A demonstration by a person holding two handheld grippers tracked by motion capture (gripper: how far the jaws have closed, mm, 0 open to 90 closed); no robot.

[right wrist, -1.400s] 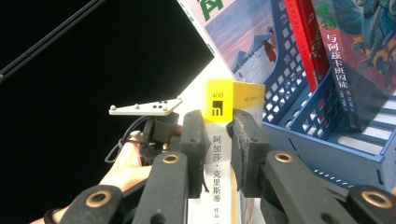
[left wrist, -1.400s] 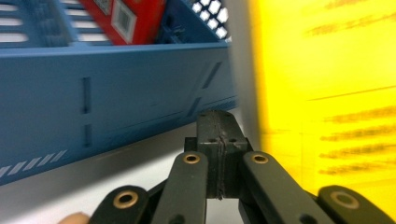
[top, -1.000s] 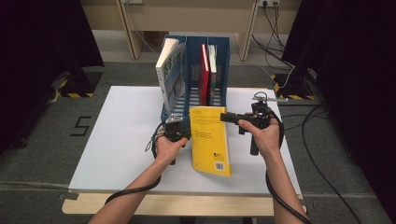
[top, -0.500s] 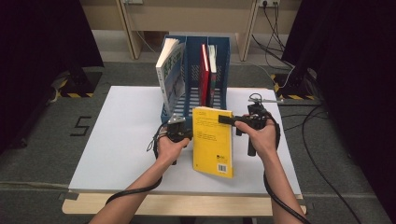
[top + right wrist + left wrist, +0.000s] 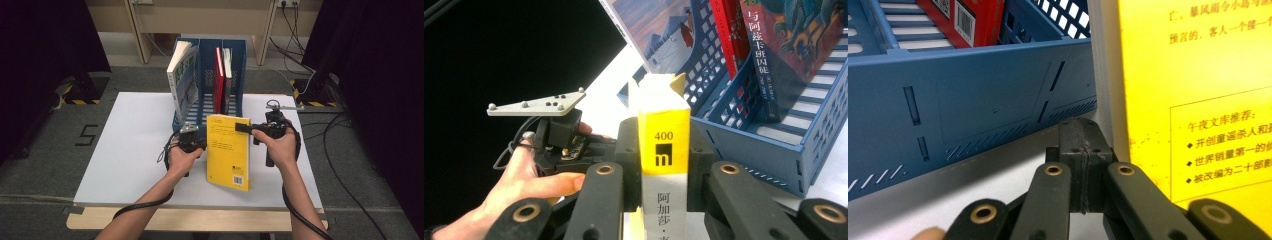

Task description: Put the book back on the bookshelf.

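A yellow paperback stands on its lower edge on the white table, just in front of a blue file rack. My right gripper is shut on the top of its spine. Its jaws have just been closing, with the book between them. My left gripper is at the book's left, low over the table. Its pads are pressed together and empty, beside the yellow cover and near the rack's front wall.
The rack's left slot holds a white and blue book that leans left. A red book and a dark illustrated one stand in the right slots. Cables trail across the table's right side.
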